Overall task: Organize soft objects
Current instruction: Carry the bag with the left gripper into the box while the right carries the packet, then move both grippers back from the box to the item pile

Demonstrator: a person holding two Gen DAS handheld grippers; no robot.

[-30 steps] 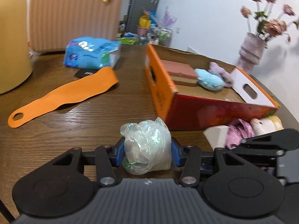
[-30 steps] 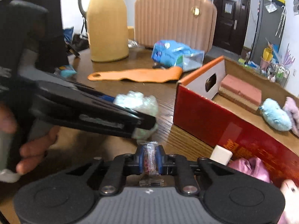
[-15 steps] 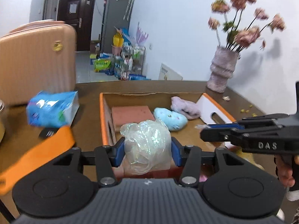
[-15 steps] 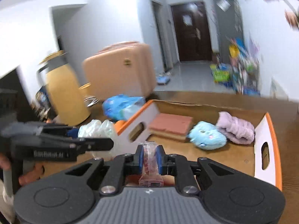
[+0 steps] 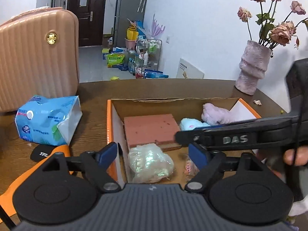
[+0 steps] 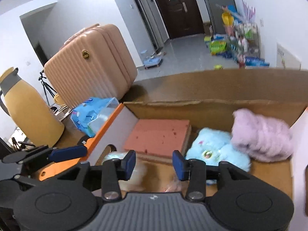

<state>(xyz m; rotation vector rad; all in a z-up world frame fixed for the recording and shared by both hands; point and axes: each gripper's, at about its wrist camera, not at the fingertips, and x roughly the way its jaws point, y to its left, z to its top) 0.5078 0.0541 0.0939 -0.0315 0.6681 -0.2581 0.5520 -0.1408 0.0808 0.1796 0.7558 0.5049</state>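
An orange cardboard box (image 5: 109, 127) holds a pink sponge block (image 5: 152, 129), a blue plush (image 6: 217, 150) and a purple plush (image 6: 261, 136). My left gripper (image 5: 153, 154) hangs over the box's near left corner with its jaws opening. A crumpled clear plastic bag (image 5: 150, 161) lies loose on the box floor below them, touching neither pad. My right gripper (image 6: 154, 162) is over the box too, jaws opening. A small pink wrapped packet (image 6: 173, 186) shows blurred beneath it, free of the pads. A hand holds the right gripper's handle at the right edge of the left wrist view.
On the wooden table left of the box lie a blue tissue pack (image 5: 48, 119), an orange strip (image 5: 61, 150) and a small black item (image 5: 41, 154). A pink suitcase (image 5: 38, 57) and a yellow jug (image 6: 28, 115) stand behind. A vase of flowers (image 5: 252, 67) stands at the back right.
Both grippers travelled from the table in front of the box to above its inside. Both opened: the plastic bag left the left jaws and the small packet left the right jaws.
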